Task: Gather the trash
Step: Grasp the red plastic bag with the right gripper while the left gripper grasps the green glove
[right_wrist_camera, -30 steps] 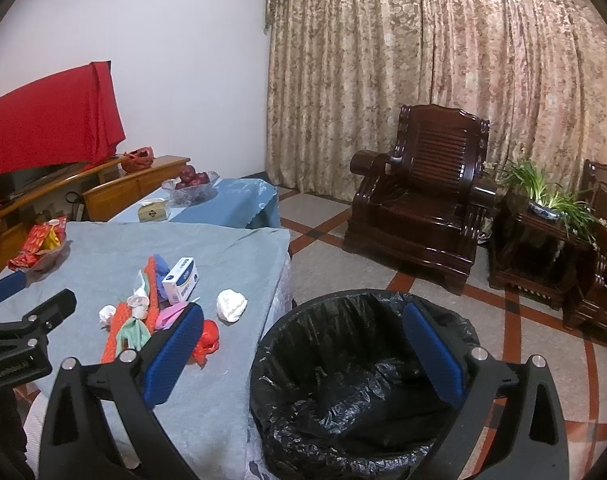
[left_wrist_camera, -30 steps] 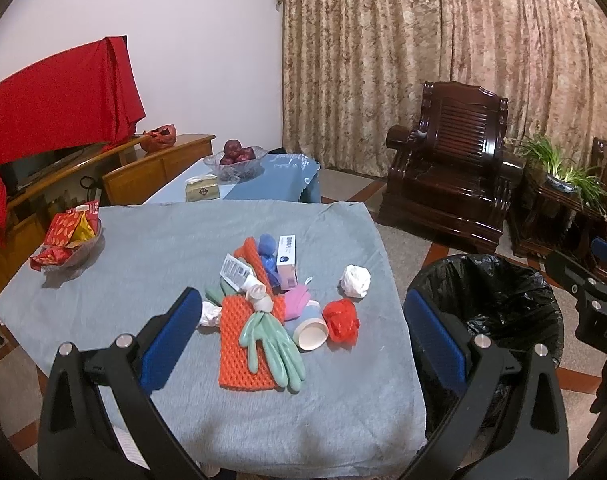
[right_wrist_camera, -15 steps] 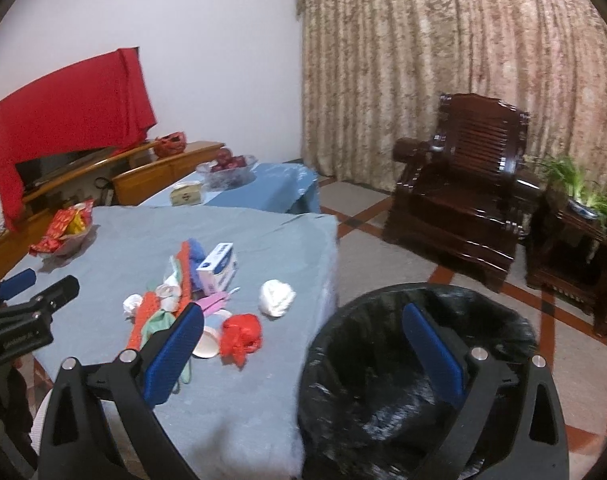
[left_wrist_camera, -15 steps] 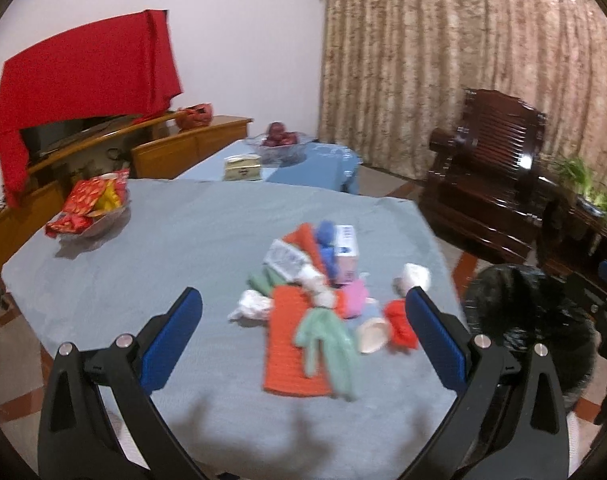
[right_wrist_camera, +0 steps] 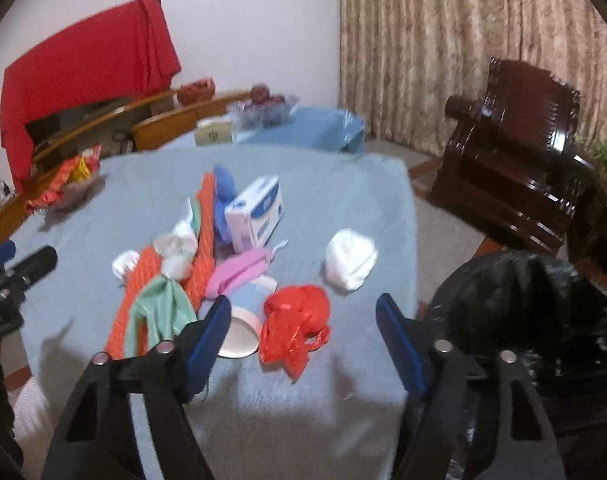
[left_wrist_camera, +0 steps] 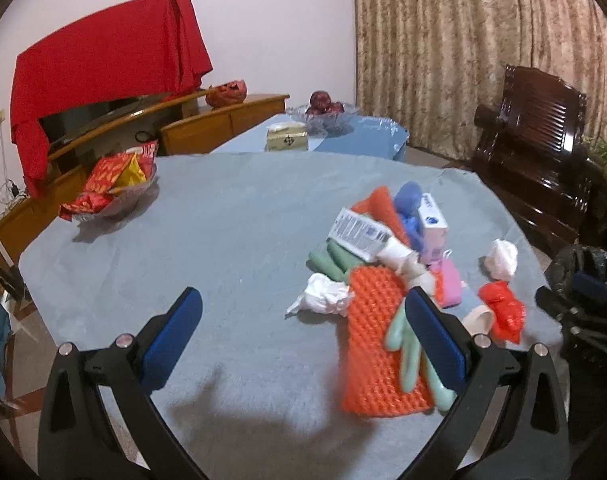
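A pile of trash lies on the grey-blue tablecloth [left_wrist_camera: 223, 240]: a red plastic bag [right_wrist_camera: 295, 320], a white paper wad [right_wrist_camera: 349, 262], a paper cup [right_wrist_camera: 243, 330], a white tissue [left_wrist_camera: 321, 300], an orange foam net [left_wrist_camera: 377, 340], green gloves [right_wrist_camera: 159, 304] and a small box [right_wrist_camera: 257, 212]. My right gripper [right_wrist_camera: 303, 304] hovers just short of the red bag, jaws closing, pads touching nothing. My left gripper [left_wrist_camera: 302, 296] stands open in front of the tissue, nothing between its fingers. A bin lined with a black bag [right_wrist_camera: 523, 320] stands beside the table on the right.
A bowl of red snack packets [left_wrist_camera: 111, 188] sits at the table's far left. Behind are a low table with a fruit bowl [left_wrist_camera: 323, 114], a wooden sideboard under a red cloth [left_wrist_camera: 103, 48], and a dark armchair [left_wrist_camera: 543, 140] on the right.
Both grippers have come down and closer to the pile. The right one swung left from over the bin to the red bag, and its jaws have narrowed.
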`<state>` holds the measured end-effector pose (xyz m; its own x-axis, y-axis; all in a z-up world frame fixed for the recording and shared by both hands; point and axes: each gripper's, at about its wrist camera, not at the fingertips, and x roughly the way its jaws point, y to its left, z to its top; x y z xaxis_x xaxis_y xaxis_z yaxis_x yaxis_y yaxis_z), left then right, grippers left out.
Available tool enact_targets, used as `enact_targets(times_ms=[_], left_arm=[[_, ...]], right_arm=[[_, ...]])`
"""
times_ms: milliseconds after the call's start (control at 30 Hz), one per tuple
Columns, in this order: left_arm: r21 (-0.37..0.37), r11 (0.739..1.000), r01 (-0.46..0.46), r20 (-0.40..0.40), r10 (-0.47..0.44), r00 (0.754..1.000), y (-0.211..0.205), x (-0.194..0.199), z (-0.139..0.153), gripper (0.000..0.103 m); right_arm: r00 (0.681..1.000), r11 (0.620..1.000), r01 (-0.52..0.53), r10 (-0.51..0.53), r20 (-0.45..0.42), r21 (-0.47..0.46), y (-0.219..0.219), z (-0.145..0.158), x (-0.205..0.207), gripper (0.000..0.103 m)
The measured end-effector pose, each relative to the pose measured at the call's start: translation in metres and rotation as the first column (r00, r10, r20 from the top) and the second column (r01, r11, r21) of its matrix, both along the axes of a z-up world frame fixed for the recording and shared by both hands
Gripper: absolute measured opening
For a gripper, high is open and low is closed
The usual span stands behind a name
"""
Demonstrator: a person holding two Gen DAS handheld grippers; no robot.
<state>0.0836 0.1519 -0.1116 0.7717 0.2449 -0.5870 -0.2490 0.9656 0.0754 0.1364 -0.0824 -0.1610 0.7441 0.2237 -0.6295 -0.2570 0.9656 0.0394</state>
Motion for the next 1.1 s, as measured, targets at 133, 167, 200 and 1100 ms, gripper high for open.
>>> enact_targets(times_ms=[133, 167, 200, 1100], left_arm=[[0.013, 1.000, -0.008, -0.026, 0.008, 1.000, 0.004, 0.011, -0.010, 0.098], [0.018, 1.000, -0.008, -0.033, 0.008, 0.999, 0.005, 0.013, -0.012, 0.098], [0.020, 1.000, -0.006, -0.038, 0.007, 0.999, 0.005, 0.015, -0.014, 0.097], [-0.044, 0.978, 0.205, -0.108, -0.209, 0.972, -0.062, 0.052, -0.046, 0.053]], right_arm=[[0.999, 1.000, -0.007, 0.006, -0.046, -0.016, 0.007, -0.022, 0.015, 0.062], [0.998, 1.000, -0.008, 0.007, -0.056, -0.021, 0.010, -0.027, 0.019, 0.060], [0.998, 1.000, -0.008, 0.007, -0.067, -0.020, 0.011, -0.030, 0.022, 0.058], [0.992, 0.998, -0.059, 0.062, -0.111, 0.025, -0.010, -0.031, 0.034, 0.014]])
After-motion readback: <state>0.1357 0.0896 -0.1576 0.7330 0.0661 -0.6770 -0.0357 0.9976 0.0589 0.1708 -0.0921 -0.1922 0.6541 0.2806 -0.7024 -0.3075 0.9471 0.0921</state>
